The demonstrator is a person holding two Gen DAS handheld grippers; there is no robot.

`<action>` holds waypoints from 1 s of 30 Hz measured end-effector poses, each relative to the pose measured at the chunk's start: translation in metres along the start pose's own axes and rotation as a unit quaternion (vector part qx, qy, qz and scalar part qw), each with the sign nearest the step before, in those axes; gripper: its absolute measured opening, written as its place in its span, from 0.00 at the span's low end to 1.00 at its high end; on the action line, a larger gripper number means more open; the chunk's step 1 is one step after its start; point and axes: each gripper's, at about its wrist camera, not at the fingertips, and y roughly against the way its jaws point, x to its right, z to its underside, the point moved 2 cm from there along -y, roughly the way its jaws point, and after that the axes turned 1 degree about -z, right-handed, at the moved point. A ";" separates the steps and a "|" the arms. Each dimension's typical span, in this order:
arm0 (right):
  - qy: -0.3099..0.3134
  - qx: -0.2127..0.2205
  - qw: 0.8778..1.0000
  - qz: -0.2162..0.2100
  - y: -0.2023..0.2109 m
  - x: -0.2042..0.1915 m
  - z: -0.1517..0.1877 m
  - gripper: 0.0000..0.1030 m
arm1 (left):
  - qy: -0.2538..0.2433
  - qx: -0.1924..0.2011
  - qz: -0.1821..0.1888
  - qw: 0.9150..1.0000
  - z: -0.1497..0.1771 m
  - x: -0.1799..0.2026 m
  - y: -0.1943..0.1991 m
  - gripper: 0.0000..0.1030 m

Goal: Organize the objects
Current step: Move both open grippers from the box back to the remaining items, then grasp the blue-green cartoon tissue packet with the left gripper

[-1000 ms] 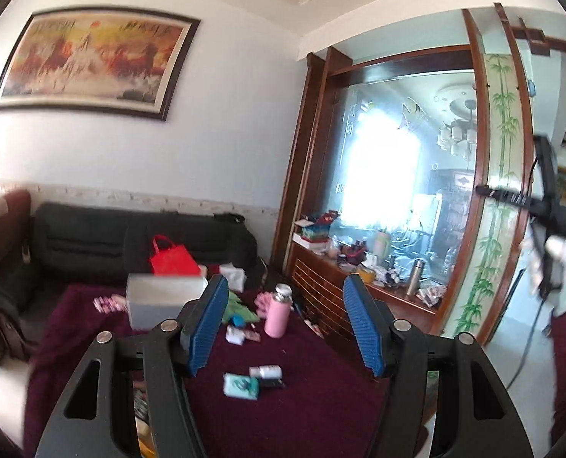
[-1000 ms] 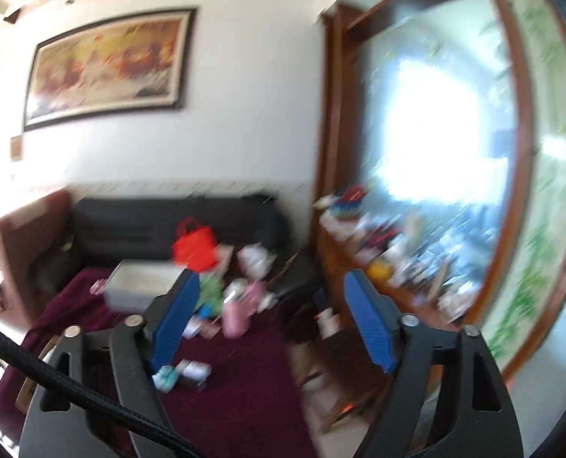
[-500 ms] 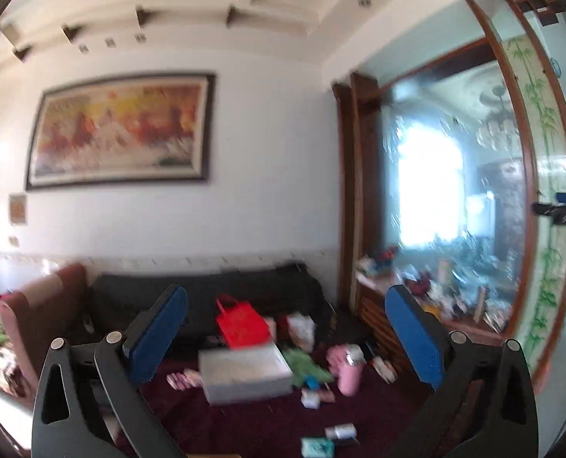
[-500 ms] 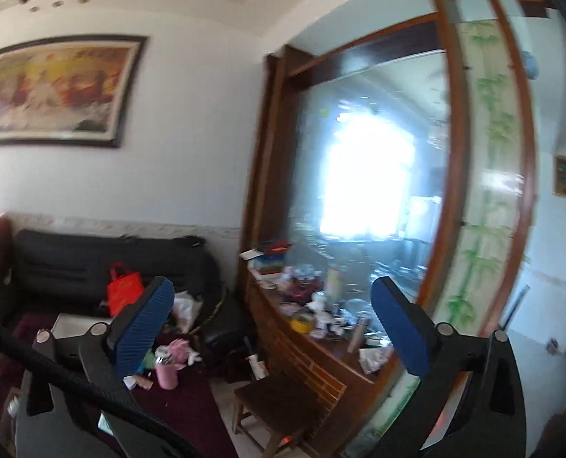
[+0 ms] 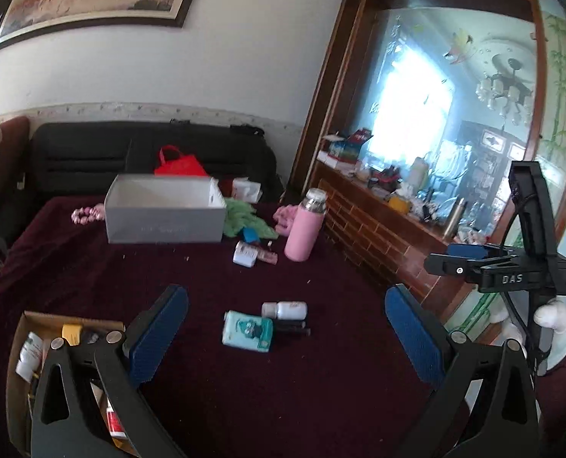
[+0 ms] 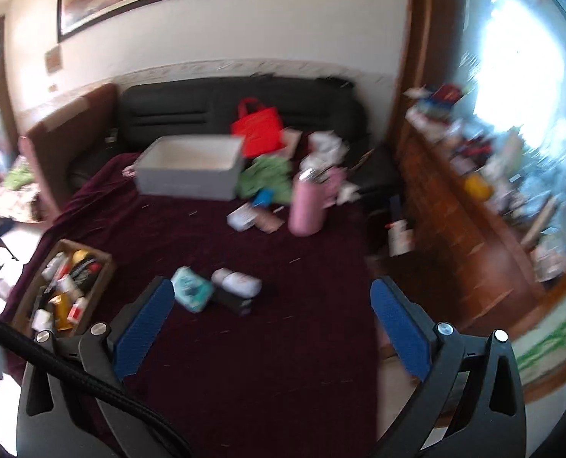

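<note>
A table under a dark maroon cloth (image 5: pixel 130 274) holds scattered items. A teal packet (image 5: pixel 247 330), a small white bottle (image 5: pixel 285 309) and a black item (image 5: pixel 291 327) lie together near the front. A pink flask (image 5: pixel 303 231) stands upright farther back, beside a white box (image 5: pixel 244 255) and green cloth (image 5: pixel 244 219). An open grey box (image 5: pixel 164 215) stands at the back. My left gripper (image 5: pixel 286 337) is open and empty above the packet group. My right gripper (image 6: pixel 273 326) is open and empty, just short of the same packet (image 6: pixel 191 288) and bottle (image 6: pixel 237 282).
A cardboard box (image 5: pixel 34 347) full of small items sits at the table's front left, also in the right wrist view (image 6: pixel 65 286). A black sofa (image 5: pixel 92 160) with a red bag (image 5: pixel 179 164) lies behind. A wooden cabinet (image 5: pixel 378 229) with clutter stands at the right.
Both grippers have tilted down from the wall and ceiling toward the table. The packet and bottle now sit between the fingers' line of view. Both stay open.
</note>
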 end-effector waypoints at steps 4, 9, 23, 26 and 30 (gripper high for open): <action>-0.072 -0.029 0.991 -0.107 -0.081 0.002 0.035 1.00 | 0.051 -0.071 -0.021 0.996 0.059 -0.020 -0.053 0.98; -0.174 -0.076 0.954 -0.231 -0.161 0.001 0.050 0.98 | 0.071 -0.127 -0.062 0.987 0.104 -0.039 -0.087 0.98; -0.202 -0.153 0.910 -0.329 -0.287 -0.057 0.031 0.98 | 0.092 -0.182 -0.087 0.975 0.153 -0.063 -0.115 0.98; -0.234 -0.218 0.843 -0.432 -0.291 -0.074 0.059 0.98 | 0.118 -0.195 -0.076 0.971 0.162 -0.074 -0.120 0.98; -0.181 -0.220 0.814 -0.506 -0.245 -0.094 0.079 0.98 | 0.091 -0.181 -0.081 0.976 0.166 -0.068 -0.117 0.98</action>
